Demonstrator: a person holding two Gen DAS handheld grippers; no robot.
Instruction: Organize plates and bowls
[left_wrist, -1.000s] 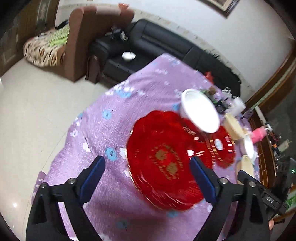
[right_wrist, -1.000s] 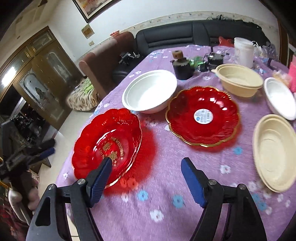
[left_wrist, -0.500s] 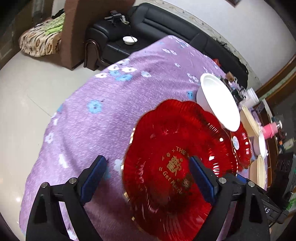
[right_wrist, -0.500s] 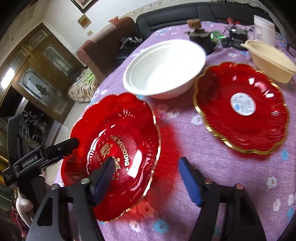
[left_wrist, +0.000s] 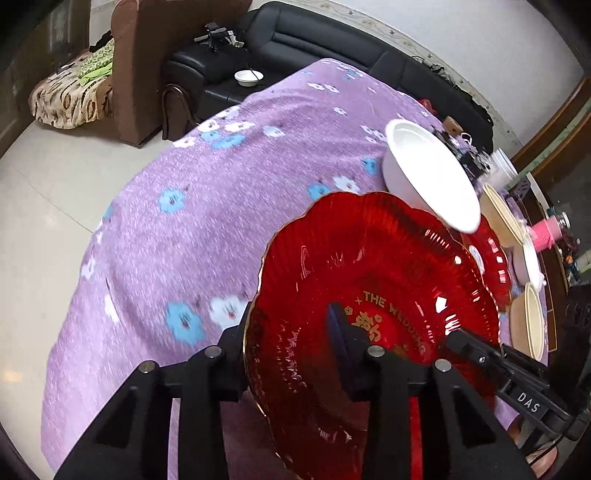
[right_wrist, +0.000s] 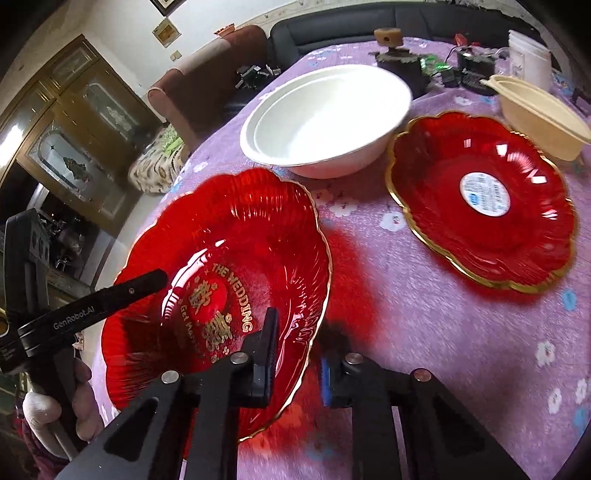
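Red wedding plate (right_wrist: 221, 266): translucent red, scalloped, gold-rimmed, gold lettering "THE WEDDING" in the well. It sits at the near edge of the table (left_wrist: 221, 206), which is covered in a purple cloth with blue and white flowers. It is tilted, its near rim raised off the cloth.

Left hand-held gripper (left_wrist: 291, 343): jaws closing on the plate's rim, one finger outside and under the edge, the other inside over the well; the rim is between them. In the right wrist view the same tool reaches in from the left, held by a hand (right_wrist: 79, 402).

Right hand-held gripper (right_wrist: 295, 354): jaws closing across the opposite rim of the same plate, one black finger lying on the inner face, the blue-padded finger (right_wrist: 325, 380) just outside the gold edge. Whether the pads press fully, I cannot tell.

Second red plate (right_wrist: 484, 199): same pattern, flat on the cloth to the right, well apart from the first, a round white sticker at its centre.

White bowl (right_wrist: 325, 118): large, upright, behind and between the two red plates.

Cream bowl (right_wrist: 543, 114): behind the second red plate, near the far right of the table.

Black sofa (left_wrist: 332, 48): beyond the far table edge.

Brown armchair (left_wrist: 136, 66): left of the sofa.
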